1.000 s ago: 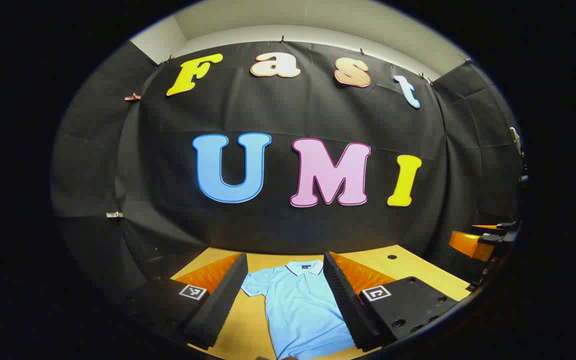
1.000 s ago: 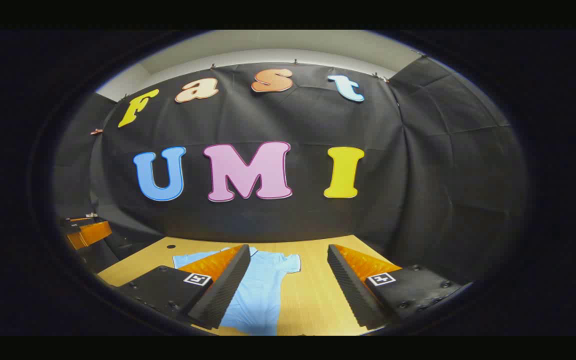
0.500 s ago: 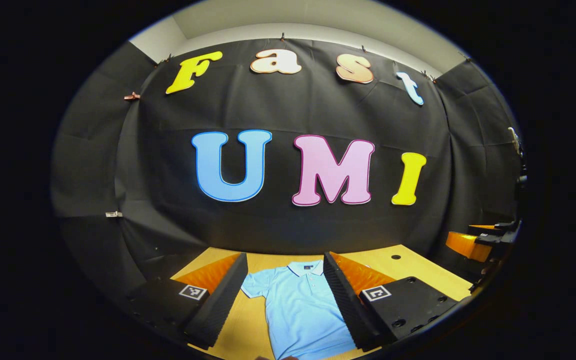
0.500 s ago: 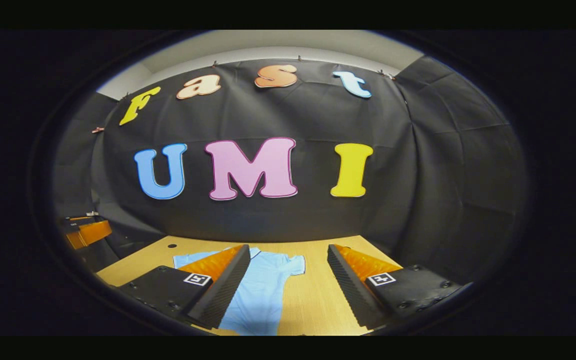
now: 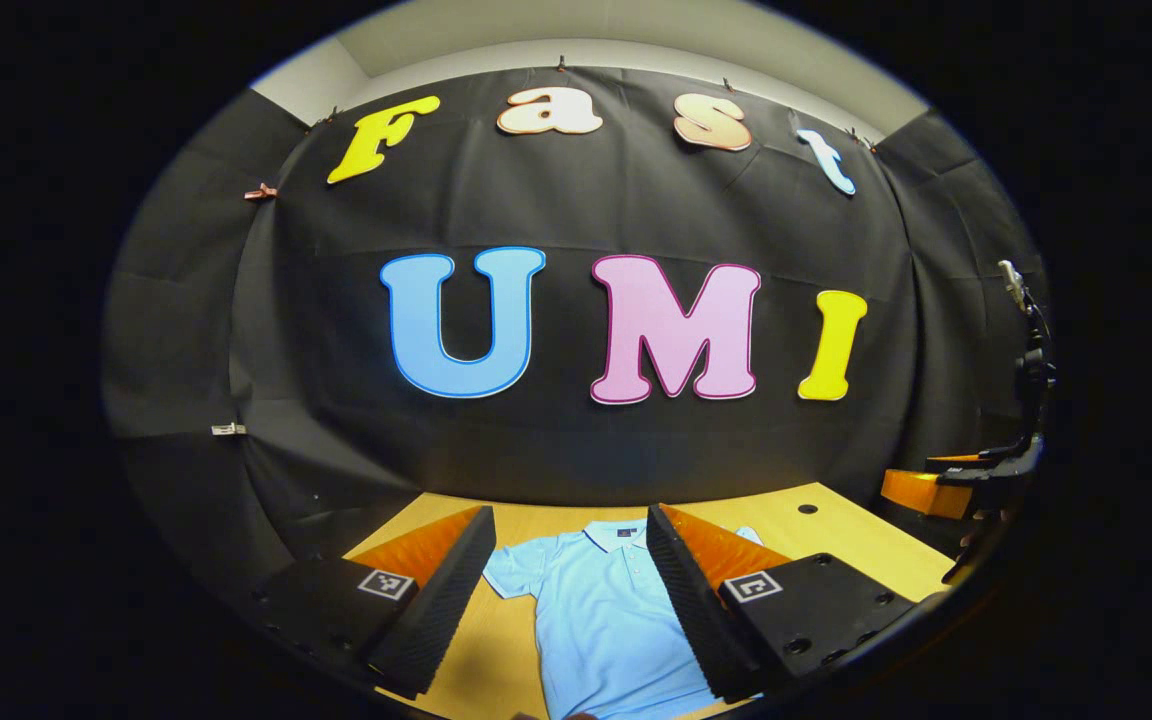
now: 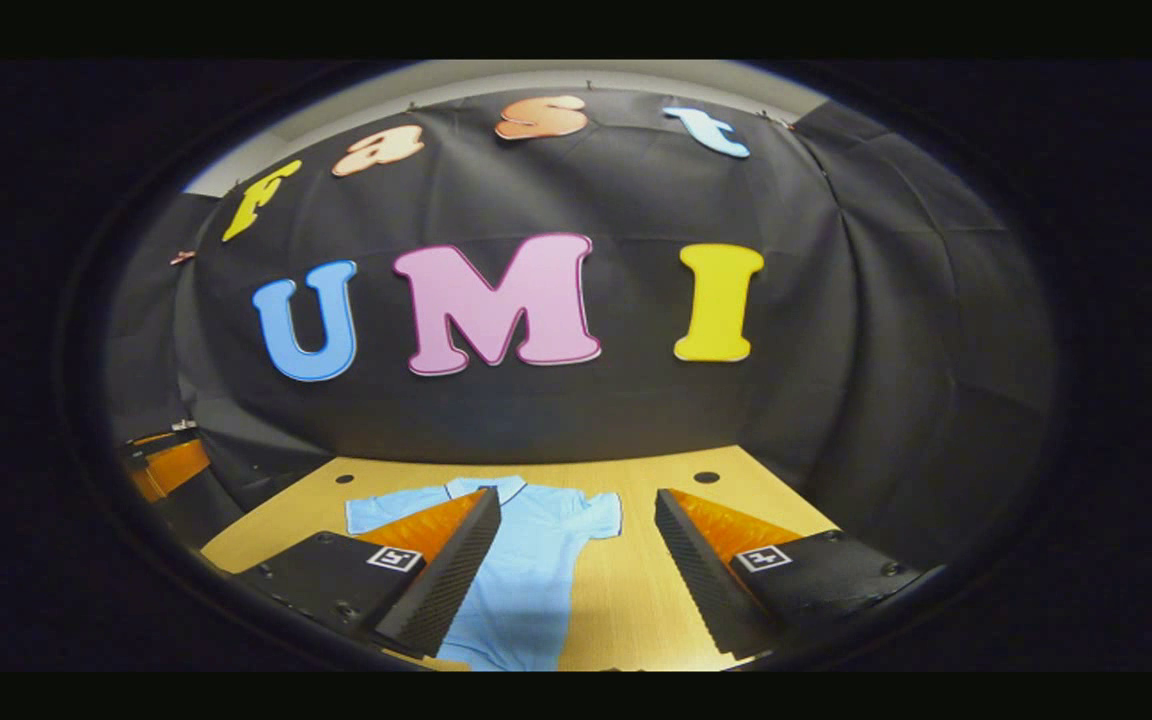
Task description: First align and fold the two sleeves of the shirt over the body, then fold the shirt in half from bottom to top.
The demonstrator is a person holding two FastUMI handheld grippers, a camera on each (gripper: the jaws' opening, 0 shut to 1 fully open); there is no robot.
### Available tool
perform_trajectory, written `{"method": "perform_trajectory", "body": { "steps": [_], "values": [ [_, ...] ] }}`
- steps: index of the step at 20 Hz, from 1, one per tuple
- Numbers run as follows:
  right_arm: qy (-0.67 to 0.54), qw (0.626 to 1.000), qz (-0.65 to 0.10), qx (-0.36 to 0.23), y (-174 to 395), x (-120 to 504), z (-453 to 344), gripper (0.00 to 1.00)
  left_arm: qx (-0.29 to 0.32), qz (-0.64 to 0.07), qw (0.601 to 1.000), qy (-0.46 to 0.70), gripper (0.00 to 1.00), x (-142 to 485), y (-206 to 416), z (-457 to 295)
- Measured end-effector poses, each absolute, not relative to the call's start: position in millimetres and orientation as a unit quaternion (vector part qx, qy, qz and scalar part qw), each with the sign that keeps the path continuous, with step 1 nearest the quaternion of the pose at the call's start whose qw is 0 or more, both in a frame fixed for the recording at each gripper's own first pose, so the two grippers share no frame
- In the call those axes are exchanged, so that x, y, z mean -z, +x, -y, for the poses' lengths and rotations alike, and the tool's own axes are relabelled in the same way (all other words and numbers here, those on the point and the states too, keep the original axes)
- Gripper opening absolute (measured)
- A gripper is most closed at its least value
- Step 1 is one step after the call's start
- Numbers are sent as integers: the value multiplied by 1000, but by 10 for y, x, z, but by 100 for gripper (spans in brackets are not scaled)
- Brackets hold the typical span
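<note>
Soft, matt cloth on the shirt [image 5: 601, 610], lying smooth. The table [image 6: 626, 600] looks like pale wood, faint grain, low sheen. The wall [image 5: 576, 200] is matt, creased cloth.

wall: black cloth [image 5: 576, 440] (creased) | ceiling: pale strip [image 5: 636, 30] | table: light wood [image 6: 626, 600]

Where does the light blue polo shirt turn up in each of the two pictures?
Left gripper view: the light blue polo shirt lies flat at bottom centre, between the fingers of that hand-held gripper.
Right gripper view: the shirt lies bottom centre-left, partly behind one finger.
Shared landmark: the small dark round hole in the wooden table.
</note>
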State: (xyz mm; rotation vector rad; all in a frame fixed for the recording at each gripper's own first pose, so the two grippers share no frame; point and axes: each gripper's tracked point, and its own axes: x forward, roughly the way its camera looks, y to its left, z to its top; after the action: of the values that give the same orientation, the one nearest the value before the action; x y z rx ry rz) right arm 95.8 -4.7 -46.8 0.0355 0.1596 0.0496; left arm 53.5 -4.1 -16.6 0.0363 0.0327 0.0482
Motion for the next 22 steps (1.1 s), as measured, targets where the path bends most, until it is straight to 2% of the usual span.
{"method": "perform_trajectory", "body": {
  "steps": [15,20,21,22],
  "values": [
    [-40,959,-277,-32,3000,2028,275,99,-90,-85,992,13,97,568,1196,-229],
    [-44,943,-329,-9,3459,2638,407,99,-99,-99,990,11,97,616,1437,-257],
    [-39,939,-342,-4,3520,2776,418,94,-101,-100,990,12,97,640,1480,-262],
    [-33,934,-355,1,3576,2914,427,98,-103,-101,989,13,97,646,1514,-271]
  ]
}}
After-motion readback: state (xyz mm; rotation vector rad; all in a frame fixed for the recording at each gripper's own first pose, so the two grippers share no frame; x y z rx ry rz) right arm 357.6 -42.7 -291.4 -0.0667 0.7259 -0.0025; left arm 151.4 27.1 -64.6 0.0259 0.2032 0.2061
